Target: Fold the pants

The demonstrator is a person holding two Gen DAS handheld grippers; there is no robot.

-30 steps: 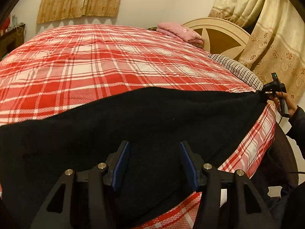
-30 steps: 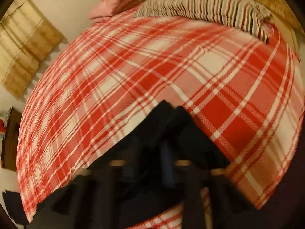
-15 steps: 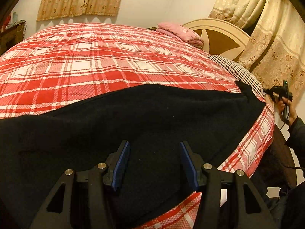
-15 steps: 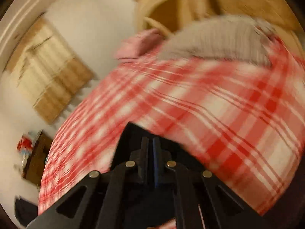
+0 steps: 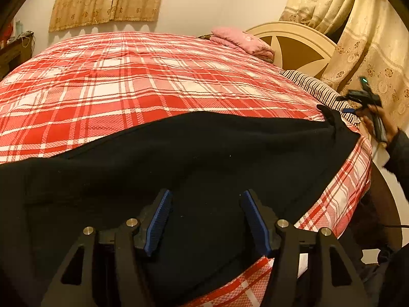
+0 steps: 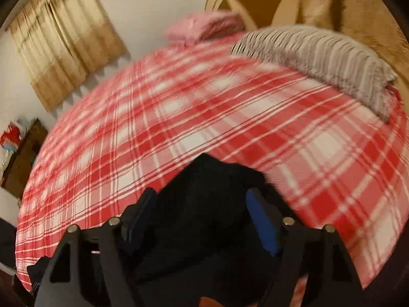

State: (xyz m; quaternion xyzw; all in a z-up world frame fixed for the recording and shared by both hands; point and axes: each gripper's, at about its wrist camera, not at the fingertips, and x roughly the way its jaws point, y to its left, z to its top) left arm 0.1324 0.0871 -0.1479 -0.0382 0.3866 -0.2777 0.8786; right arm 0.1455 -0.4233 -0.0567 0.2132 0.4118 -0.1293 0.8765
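Note:
Black pants (image 5: 194,158) lie spread along the near edge of a bed with a red plaid cover (image 5: 143,76). My left gripper (image 5: 204,204) is open just above the pants' middle, holding nothing. My right gripper (image 6: 202,204) is open over the pants' end (image 6: 212,194), whose peaked corner lies on the cover in front of the fingers. In the left wrist view the right gripper (image 5: 358,102) is in a hand at the far right, just beyond the raised tip of the pants (image 5: 332,120).
A striped pillow (image 6: 319,56) and a pink folded blanket (image 5: 242,41) lie by the cream headboard (image 5: 294,43). Yellow curtains (image 5: 363,46) hang at the right. A dark wooden cabinet (image 6: 23,158) stands at the far left of the bed.
The right gripper opened and let go of the pants' end, then drew back a little. The pants' edge settled on the bed. The left gripper stayed open and still.

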